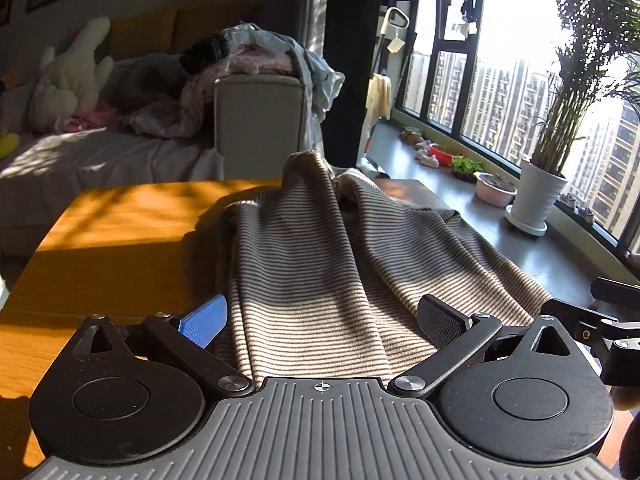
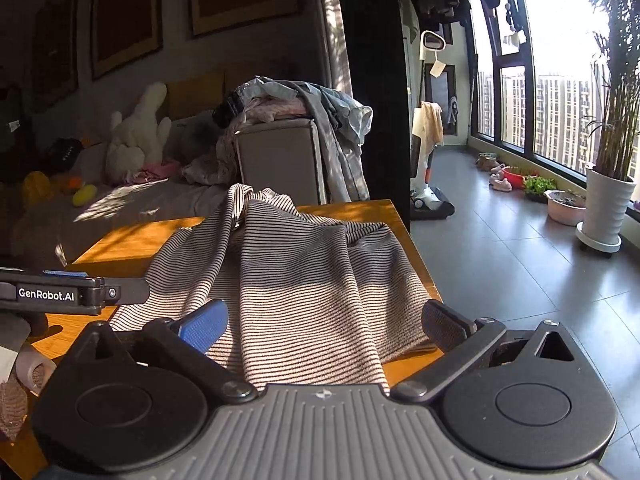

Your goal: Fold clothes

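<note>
The striped shirt (image 1: 320, 264) lies bunched on the surface (image 1: 120, 232), not folded yet. Both the left gripper (image 1: 322, 320) and the right gripper (image 2: 324, 324) are spread wide, holding nothing.

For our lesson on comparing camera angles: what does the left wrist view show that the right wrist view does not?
Only the left wrist view shows the right gripper edging in from the right, and the left gripper open over the cloth.

Only the right wrist view shows the floor cleaner standing on the tiles, the left gripper's side with its printed label, and the right gripper open.

Both show the striped garment bunched on the wooden table, the white soft toy, the clothes pile and the white plant pot.
</note>
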